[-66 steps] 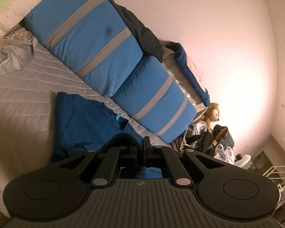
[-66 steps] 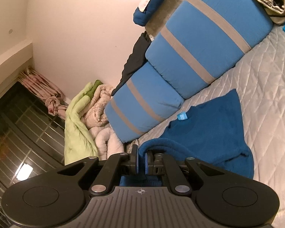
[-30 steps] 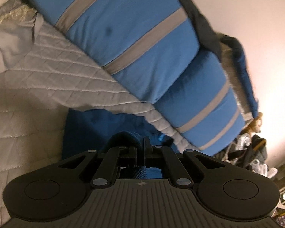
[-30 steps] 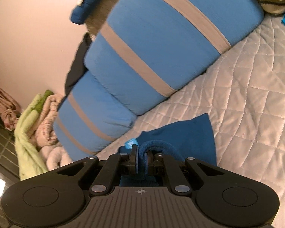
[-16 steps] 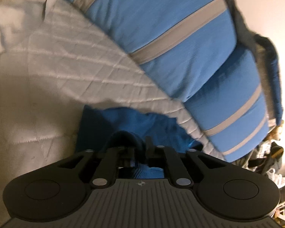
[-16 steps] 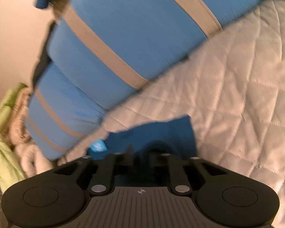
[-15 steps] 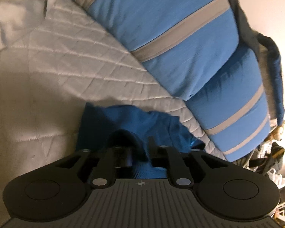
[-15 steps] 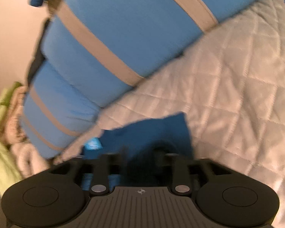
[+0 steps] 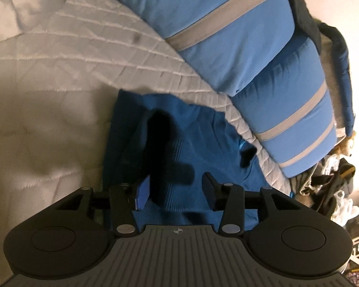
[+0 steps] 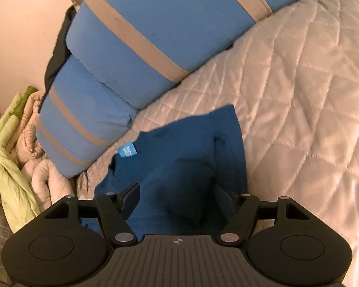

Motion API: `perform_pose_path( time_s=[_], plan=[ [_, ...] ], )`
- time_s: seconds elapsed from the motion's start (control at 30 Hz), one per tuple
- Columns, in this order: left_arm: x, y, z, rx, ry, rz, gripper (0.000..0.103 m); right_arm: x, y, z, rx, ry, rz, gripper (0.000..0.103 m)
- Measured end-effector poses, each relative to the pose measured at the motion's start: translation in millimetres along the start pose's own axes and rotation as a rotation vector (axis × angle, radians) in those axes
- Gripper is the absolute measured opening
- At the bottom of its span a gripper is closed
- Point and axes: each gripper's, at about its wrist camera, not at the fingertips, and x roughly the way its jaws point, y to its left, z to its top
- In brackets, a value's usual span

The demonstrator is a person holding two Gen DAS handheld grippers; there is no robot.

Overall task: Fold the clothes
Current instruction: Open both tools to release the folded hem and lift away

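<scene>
A dark blue garment (image 9: 179, 143) lies folded on the pale quilted bedspread (image 9: 59, 76), just in front of the striped pillows. In the left wrist view its ribbed hem runs between the fingers of my left gripper (image 9: 174, 189), whose jaws are opening; the pads stand clear of the cloth. The right wrist view shows the same garment (image 10: 191, 157) with a light blue label (image 10: 127, 151) near the collar. My right gripper (image 10: 177, 196) hovers over a raised fold with its jaws opening wide and the pads not pressing it.
Two blue pillows with grey stripes (image 9: 215, 28) (image 10: 136, 38) lean along the wall behind the garment. A green and beige blanket pile (image 10: 14, 143) lies at one end. A plush toy and bags (image 9: 342, 165) sit past the other end. Quilt (image 10: 299, 95) stretches beside the garment.
Both grippers were shut on folds of the blue garment a second ago and have let go. Both have dropped lower toward the bed, and the garment now lies on the quilt.
</scene>
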Motion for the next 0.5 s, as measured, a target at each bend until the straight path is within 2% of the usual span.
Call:
perform_pose_path(
  time_s=[0.13,0.17,0.2,0.27,0.3,0.5],
  plan=[
    [2,-3,-1,0.011,0.036,0.006,0.008,8,0,-5,0.023,0.026,-0.031,0.060],
    [1,-4,-1,0.014,0.041,0.003,0.006,11,1,-5,0.025,0.037,-0.047,0.049],
    [1,-5,-1,0.018,0.047,-0.001,0.005,12,2,-5,0.022,0.048,-0.056,0.036],
    [-4,-6,2,0.015,0.030,-0.022,0.005,12,3,-4,0.019,0.062,-0.055,0.020],
    [-6,-5,5,0.003,0.017,-0.042,0.005,10,5,-2,0.019,0.054,-0.048,0.016],
    [-12,-2,25,-0.086,-0.076,-0.129,0.005,4,10,21,0.071,-0.018,0.060,0.013]
  ],
)
